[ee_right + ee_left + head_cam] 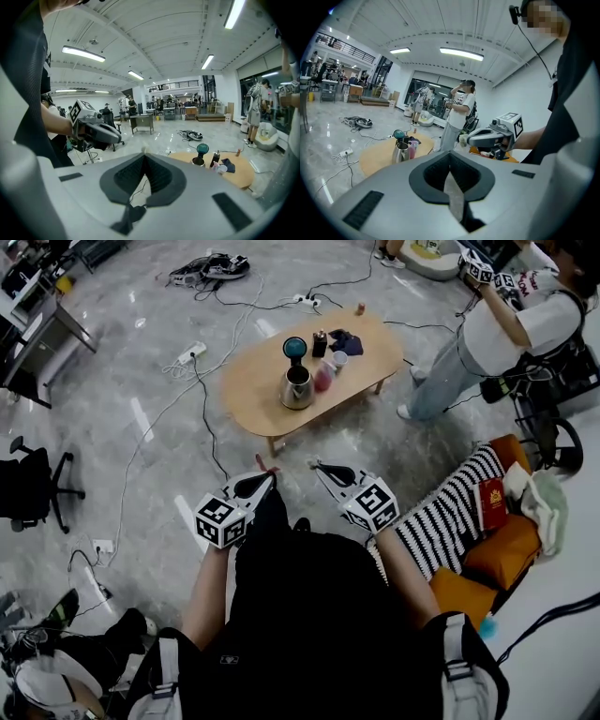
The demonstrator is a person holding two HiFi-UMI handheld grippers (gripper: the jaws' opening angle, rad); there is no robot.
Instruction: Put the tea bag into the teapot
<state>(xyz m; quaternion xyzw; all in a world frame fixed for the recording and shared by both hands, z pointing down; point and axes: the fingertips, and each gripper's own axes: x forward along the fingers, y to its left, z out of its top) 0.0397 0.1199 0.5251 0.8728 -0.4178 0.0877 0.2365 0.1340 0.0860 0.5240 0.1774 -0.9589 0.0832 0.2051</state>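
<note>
With jaws closed together on nothing, the left gripper (pixel 270 477) and right gripper (pixel 315 466) are being held well short of the far rounded steel teapot (pixel 297 390), so nothing is judged done yet.

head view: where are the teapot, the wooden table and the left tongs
teapot (pixel 297 390), head view, on its metal body
wooden table (pixel 255 382), head view, on the bare top left of the teapot
left tongs (pixel 271 476), head view, at the tips
</note>
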